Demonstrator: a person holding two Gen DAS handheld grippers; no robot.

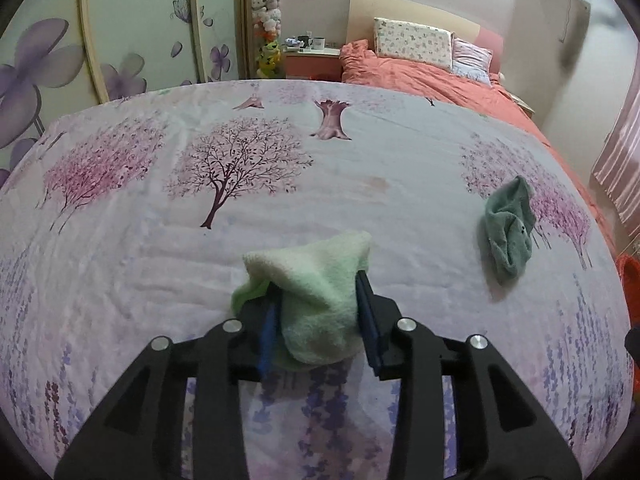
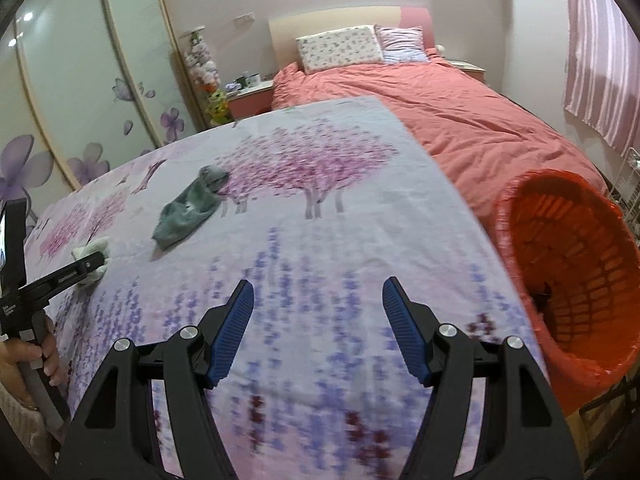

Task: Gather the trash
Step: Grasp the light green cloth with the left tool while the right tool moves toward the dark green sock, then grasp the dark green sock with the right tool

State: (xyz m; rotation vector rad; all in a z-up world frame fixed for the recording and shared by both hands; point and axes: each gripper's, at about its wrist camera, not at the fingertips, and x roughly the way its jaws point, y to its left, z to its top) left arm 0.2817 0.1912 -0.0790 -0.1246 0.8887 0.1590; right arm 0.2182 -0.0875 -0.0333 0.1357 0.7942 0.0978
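Observation:
My left gripper (image 1: 318, 280) is shut on a light green fluffy cloth (image 1: 316, 280), held just above the flowered sheet (image 1: 280, 184). In the right wrist view the same cloth (image 2: 93, 254) shows at the far left in the left gripper (image 2: 94, 262). A darker grey-green cloth (image 1: 510, 226) lies crumpled on the sheet to the right; it also shows in the right wrist view (image 2: 188, 210). My right gripper (image 2: 318, 292) is open and empty above the sheet's near part. An orange basket (image 2: 576, 280) lined with an orange bag stands at the right, beside the bed.
A coral duvet (image 2: 472, 120) covers the far part of the bed, with two pillows (image 2: 340, 48) at the headboard. A wardrobe with purple flowers (image 1: 52, 64) runs along the left. A nightstand (image 1: 312, 60) with mugs stands by the bed. Striped curtains (image 2: 604, 52) hang at the right.

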